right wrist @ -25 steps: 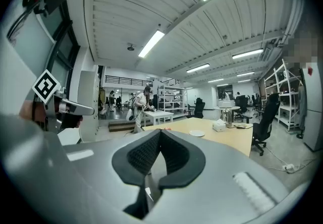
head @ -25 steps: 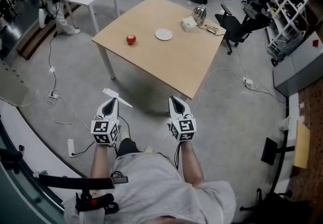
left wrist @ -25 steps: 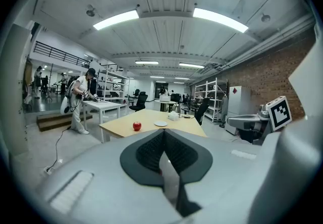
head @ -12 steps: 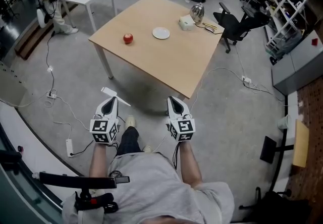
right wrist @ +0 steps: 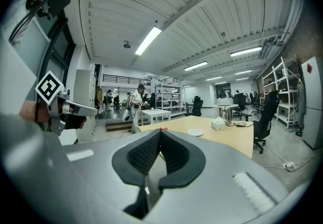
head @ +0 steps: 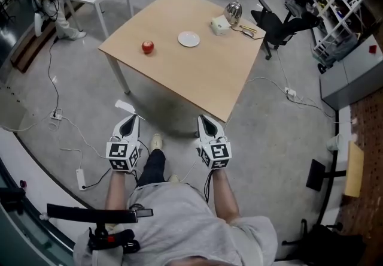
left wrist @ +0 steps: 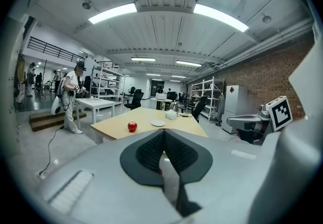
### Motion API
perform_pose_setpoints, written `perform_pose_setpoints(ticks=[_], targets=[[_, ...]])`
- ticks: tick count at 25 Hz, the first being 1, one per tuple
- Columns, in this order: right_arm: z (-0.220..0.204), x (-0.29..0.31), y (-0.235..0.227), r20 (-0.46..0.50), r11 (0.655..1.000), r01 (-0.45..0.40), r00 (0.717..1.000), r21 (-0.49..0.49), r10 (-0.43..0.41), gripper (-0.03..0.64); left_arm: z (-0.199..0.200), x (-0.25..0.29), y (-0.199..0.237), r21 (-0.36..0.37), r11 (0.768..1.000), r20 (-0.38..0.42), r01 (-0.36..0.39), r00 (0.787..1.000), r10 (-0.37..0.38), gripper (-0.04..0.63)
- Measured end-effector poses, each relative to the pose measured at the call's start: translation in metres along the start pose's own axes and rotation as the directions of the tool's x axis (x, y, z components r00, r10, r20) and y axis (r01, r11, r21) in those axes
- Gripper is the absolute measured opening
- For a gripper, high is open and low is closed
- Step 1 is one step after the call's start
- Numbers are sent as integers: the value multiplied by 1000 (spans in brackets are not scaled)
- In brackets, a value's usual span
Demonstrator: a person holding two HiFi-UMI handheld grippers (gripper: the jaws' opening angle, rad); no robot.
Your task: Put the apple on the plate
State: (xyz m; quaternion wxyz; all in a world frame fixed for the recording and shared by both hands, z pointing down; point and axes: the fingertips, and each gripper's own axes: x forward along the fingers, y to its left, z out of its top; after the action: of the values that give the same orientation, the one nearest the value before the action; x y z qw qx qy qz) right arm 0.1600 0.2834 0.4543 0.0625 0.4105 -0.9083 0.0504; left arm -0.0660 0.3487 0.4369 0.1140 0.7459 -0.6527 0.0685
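The apple (head: 147, 47) sits on the wooden worktop (head: 197, 76), near the white plate (head: 188, 39) but not touching it. It lies to the plate's left in the head view. The left gripper (head: 132, 117) and right gripper (head: 204, 118) hang over the floor (head: 72, 109), short of the worktop, each with its fingers together and nothing between them.

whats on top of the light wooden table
On the light wooden table: a red apple, an empty round white plate apart from it, a white box and a shiny metal jug at the far corner. The spot behind the jug is hidden.
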Motion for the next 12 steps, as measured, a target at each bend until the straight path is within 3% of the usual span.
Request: perform_pose_setpoints(ticks=[12], targets=[[9, 86, -32, -21, 1000, 3, 1000, 28, -3, 6, 27, 85, 39, 6, 999, -6, 48, 999, -48, 20]])
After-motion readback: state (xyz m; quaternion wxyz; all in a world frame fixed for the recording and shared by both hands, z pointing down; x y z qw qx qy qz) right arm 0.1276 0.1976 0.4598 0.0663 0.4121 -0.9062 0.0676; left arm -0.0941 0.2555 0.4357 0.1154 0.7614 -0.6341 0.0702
